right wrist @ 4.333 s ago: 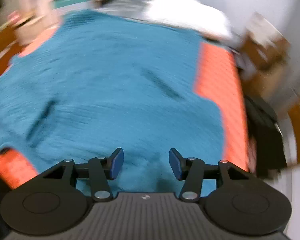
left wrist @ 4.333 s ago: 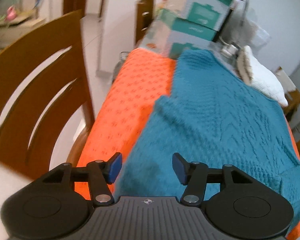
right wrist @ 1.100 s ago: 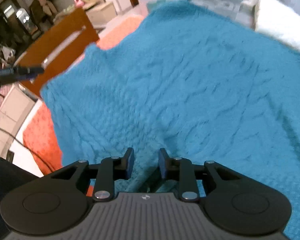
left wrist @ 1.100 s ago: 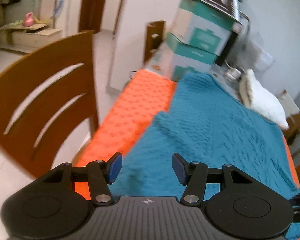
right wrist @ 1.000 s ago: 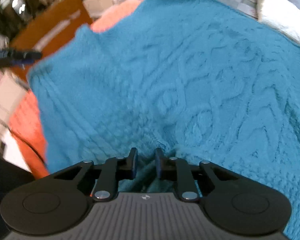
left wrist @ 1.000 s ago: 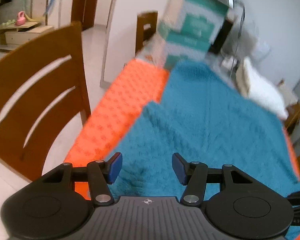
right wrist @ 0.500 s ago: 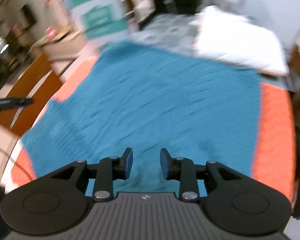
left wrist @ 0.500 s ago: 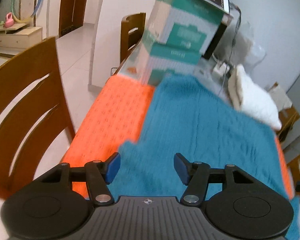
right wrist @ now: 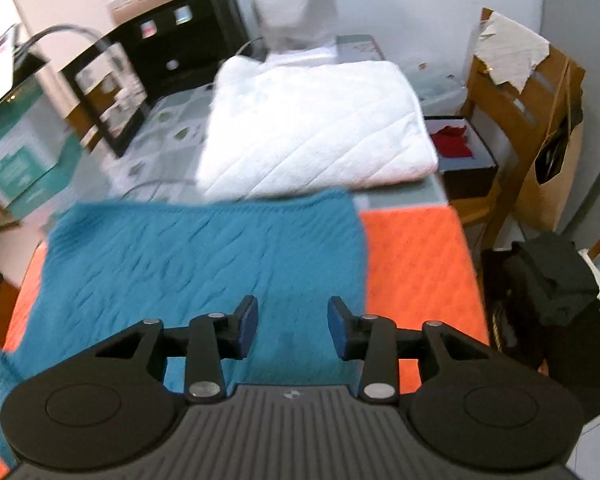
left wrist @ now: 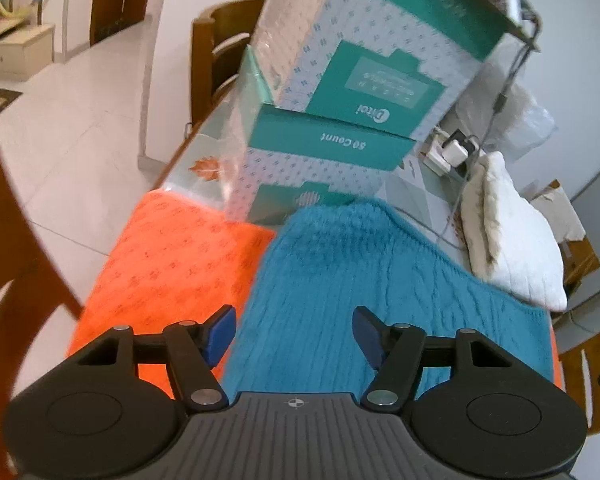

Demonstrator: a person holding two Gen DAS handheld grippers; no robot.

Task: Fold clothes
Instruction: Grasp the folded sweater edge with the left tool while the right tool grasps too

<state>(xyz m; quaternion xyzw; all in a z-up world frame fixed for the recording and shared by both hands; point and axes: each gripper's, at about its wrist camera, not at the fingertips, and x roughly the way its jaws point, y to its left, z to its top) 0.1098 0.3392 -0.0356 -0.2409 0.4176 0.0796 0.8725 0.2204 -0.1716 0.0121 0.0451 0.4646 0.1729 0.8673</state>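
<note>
The teal knit sweater [left wrist: 380, 300] is spread on the orange mat [left wrist: 172, 264] beneath both sets of jaws. The left gripper [left wrist: 294, 334] and right gripper [right wrist: 292, 326] are seen opening, nothing gripped. Beyond the left jaws, "50 Count" is printed on stacked teal boxes [left wrist: 340, 112].

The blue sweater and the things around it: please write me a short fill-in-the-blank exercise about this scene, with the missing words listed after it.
1. The blue sweater lies on a mat whose colour is ____.
2. Beyond the sweater lies a folded white ____.
3. Between the pads of the right gripper there is ____.
4. The boxes behind the sweater are stacked ____ high.

Missing words: orange; quilt; nothing; two
</note>
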